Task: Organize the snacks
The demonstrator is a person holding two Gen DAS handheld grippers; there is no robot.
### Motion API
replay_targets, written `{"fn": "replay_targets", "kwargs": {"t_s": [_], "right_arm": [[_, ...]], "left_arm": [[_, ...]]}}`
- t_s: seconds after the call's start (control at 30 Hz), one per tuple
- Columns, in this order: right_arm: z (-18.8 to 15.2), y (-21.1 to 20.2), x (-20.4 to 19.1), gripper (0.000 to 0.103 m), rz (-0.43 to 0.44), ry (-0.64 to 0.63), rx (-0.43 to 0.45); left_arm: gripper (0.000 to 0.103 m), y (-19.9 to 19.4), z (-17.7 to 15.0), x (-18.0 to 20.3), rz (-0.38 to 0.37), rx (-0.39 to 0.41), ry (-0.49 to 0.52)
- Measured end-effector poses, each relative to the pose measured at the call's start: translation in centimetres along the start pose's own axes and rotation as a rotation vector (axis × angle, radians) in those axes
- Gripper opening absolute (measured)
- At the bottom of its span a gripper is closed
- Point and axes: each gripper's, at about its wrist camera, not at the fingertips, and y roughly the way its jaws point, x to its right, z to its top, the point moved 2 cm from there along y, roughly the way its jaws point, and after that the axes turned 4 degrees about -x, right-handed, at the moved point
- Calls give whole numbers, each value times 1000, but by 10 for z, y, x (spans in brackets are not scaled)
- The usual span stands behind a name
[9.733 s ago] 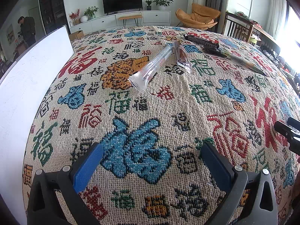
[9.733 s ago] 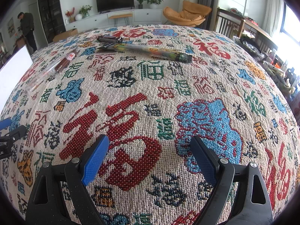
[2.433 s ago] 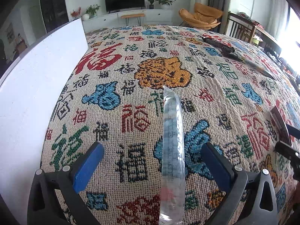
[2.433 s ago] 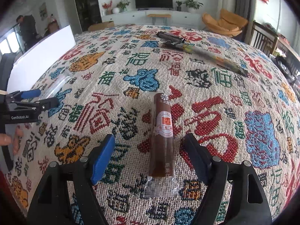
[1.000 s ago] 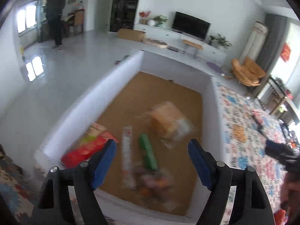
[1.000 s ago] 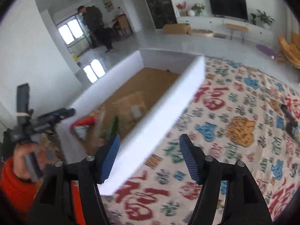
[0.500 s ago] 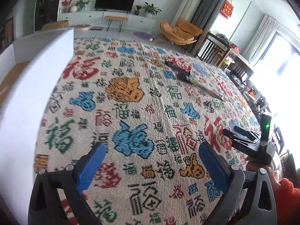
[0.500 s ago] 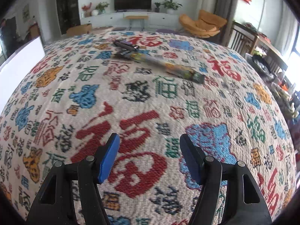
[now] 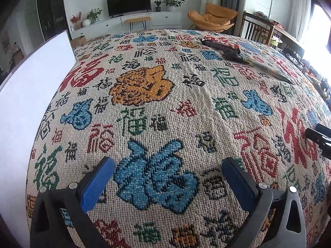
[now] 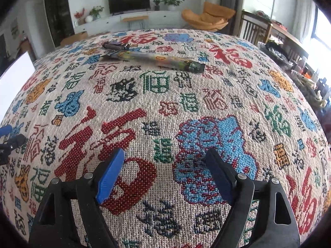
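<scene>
Two snacks lie at the far side of the patterned tablecloth (image 10: 165,107): a long printed packet (image 10: 153,60) and a short dark bar (image 10: 115,45) just behind it. In the left wrist view the dark bar (image 9: 221,43) and the long packet (image 9: 266,68) sit far right. My left gripper (image 9: 167,177) is open and empty, low over the near cloth. My right gripper (image 10: 165,169) is open and empty, also over the near cloth. Each gripper's tip shows at the edge of the other's view.
The white wall of a box (image 9: 31,95) stands along the table's left edge; it also shows in the right wrist view (image 10: 14,76). Wooden chairs (image 10: 260,31) and a cluttered side table stand beyond the right edge. A TV unit is behind.
Both grippers carried a snack each to the box at the left and came back empty. In the last half second both have dropped lower and closer to the cloth.
</scene>
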Motion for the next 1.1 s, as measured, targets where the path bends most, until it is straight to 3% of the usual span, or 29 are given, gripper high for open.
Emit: {"fn": "replay_targets", "kwargs": {"t_s": [1.1], "right_arm": [[0, 1, 1, 85, 2, 5, -2]], "left_arm": [[103, 2, 2, 2, 7, -4, 6]]}}
